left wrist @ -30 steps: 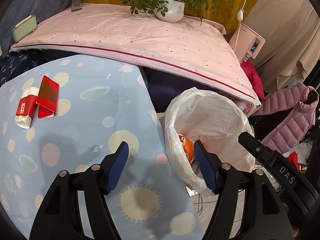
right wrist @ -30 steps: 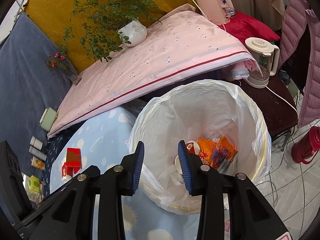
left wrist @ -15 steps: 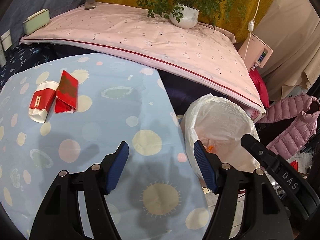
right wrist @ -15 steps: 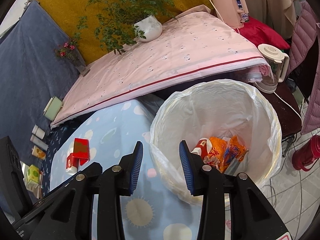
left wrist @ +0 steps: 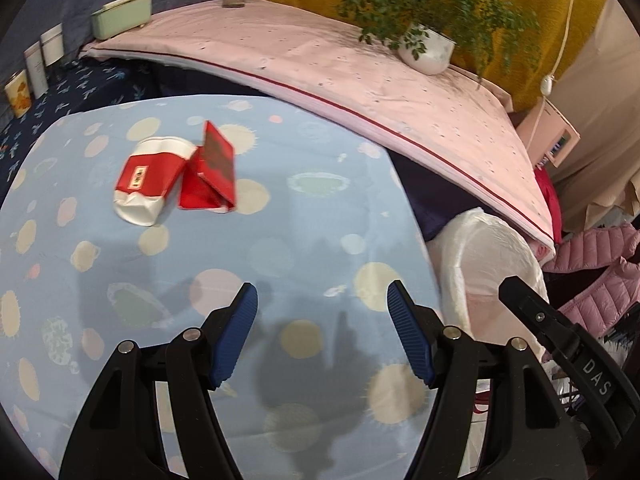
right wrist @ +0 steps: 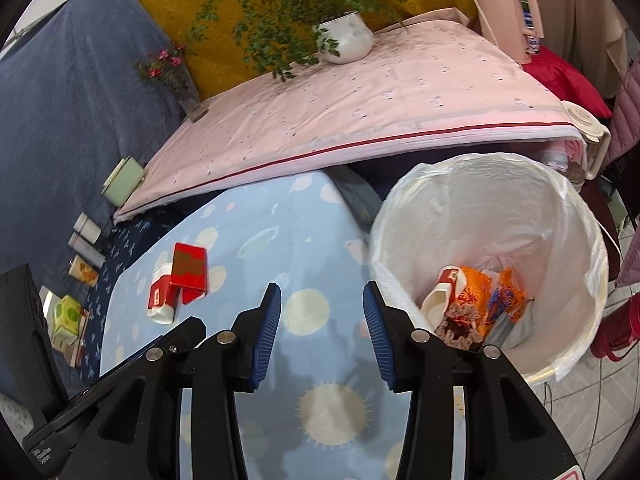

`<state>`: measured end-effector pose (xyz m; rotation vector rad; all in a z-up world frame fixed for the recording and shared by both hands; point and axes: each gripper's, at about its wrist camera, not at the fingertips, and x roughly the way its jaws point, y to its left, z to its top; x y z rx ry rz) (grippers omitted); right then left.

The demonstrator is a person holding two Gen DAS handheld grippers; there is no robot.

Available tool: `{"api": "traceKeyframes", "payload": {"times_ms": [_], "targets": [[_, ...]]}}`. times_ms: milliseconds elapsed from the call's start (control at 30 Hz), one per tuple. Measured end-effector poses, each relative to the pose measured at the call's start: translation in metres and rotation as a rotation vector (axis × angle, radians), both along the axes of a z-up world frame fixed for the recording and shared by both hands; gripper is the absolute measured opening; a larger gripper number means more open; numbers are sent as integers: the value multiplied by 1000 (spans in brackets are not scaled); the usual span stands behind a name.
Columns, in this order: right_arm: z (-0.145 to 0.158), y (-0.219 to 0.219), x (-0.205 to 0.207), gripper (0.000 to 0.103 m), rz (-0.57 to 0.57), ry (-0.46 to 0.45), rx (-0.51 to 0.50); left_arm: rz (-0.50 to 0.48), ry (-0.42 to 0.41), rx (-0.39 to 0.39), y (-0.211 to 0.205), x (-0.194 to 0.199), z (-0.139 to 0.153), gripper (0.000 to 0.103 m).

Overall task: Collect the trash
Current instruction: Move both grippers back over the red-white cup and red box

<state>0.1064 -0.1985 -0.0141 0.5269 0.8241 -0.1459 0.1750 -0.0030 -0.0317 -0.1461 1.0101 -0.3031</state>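
A red-and-white crushed paper cup (left wrist: 150, 180) and a red carton (left wrist: 211, 174) lie side by side on the light-blue spotted cloth (left wrist: 280, 248); both also show in the right wrist view, the cup (right wrist: 161, 295) and the carton (right wrist: 189, 272). My left gripper (left wrist: 322, 334) is open and empty above the cloth, short of them. My right gripper (right wrist: 322, 334) is open and empty over the cloth's right part. The white-lined trash bin (right wrist: 576, 216) stands to the right, holding an orange wrapper (right wrist: 476, 292) and other trash. The bin's liner (left wrist: 492, 256) shows in the left wrist view.
A raised pink-covered surface (left wrist: 360, 68) behind the cloth carries a potted plant (left wrist: 428, 50) and a green box (left wrist: 120, 20). Small cans (left wrist: 36, 64) stand at far left. A pink jacket (left wrist: 600, 268), a kettle (right wrist: 588, 140) and a red flask (right wrist: 616, 328) are beside the bin.
Both grippers have swung left, away from the bin and over the blue cloth. The cup and carton now appear nearer the left gripper. Both stay open and empty.
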Motion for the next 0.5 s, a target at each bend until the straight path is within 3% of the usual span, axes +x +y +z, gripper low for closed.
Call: {"api": "traceKeyframes", "payload": {"times_ms": [500], "targets": [[-7,86,43,42,170,24,-46,144,13,33,90,19,-16,64]]}}
